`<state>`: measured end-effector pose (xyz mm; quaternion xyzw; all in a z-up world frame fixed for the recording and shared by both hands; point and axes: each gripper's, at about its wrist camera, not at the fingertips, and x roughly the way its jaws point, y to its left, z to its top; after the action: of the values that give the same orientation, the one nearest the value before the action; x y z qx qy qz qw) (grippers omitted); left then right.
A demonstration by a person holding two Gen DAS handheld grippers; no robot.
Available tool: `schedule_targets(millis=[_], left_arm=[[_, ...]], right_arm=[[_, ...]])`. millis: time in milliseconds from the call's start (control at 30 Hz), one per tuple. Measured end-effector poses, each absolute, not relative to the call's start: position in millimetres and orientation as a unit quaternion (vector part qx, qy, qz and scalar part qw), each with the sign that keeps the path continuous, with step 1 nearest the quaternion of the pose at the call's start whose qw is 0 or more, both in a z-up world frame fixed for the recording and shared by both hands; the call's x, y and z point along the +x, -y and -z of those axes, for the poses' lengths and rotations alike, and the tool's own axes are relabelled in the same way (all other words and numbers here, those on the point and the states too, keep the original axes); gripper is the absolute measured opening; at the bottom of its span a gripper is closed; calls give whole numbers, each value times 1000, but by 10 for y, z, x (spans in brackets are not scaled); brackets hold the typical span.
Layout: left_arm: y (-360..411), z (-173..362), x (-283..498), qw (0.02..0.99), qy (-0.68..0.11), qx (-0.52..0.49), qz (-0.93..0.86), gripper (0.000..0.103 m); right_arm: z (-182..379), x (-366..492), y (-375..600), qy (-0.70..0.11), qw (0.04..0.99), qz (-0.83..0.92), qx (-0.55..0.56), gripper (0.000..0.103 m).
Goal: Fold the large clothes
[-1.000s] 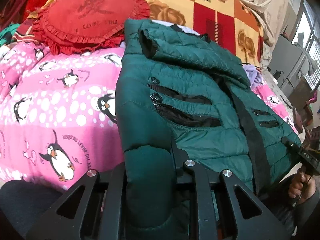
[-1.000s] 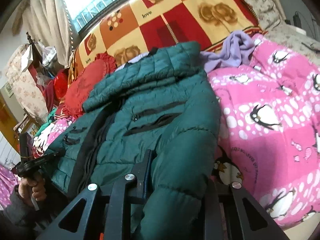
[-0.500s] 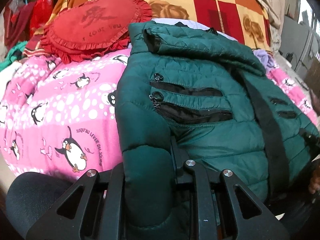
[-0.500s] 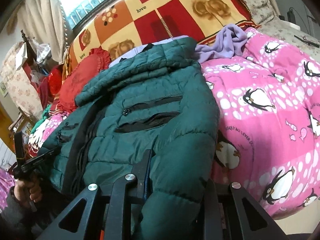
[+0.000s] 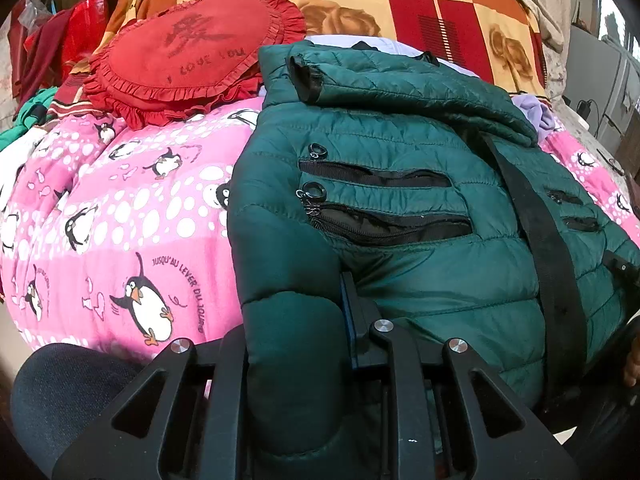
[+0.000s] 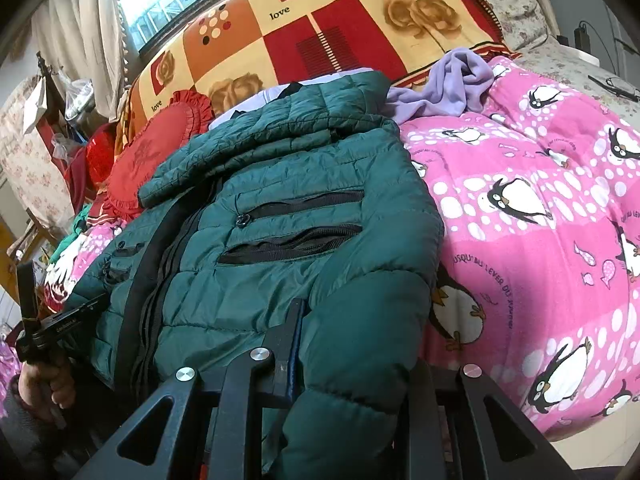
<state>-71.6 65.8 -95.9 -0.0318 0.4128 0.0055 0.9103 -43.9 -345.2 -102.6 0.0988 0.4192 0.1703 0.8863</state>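
Note:
A dark green puffer jacket (image 5: 400,152) lies front-up on the pink penguin blanket (image 5: 120,216), its zip pockets showing and a sleeve folded across the chest. My left gripper (image 5: 296,320) is shut on the padded hem at the jacket's near left edge; fabric bulges over the left finger and hides it. My right gripper (image 6: 352,340) is shut on the near right edge of the jacket (image 6: 280,184) the same way. In the right wrist view a hand grips the left gripper (image 6: 60,324) at the far left.
A red frilled cushion (image 5: 192,52) lies beyond the jacket on the left. A purple garment (image 6: 452,80) is bunched at the back right. A red and orange checked blanket (image 6: 320,28) rises behind. The bed's near edge (image 6: 580,440) runs just below the grippers.
The left wrist view has rolled a little, so the jacket sits more level in it. Both grippers keep their hold on the jacket's near edge.

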Motion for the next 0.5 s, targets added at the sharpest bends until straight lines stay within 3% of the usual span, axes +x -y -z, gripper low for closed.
schedule_targets(millis=[500], left_arm=[[-647, 974, -717, 910, -414, -27, -8, 21]], right_arm=[[1025, -444, 3454, -418, 887, -170, 99, 21]])
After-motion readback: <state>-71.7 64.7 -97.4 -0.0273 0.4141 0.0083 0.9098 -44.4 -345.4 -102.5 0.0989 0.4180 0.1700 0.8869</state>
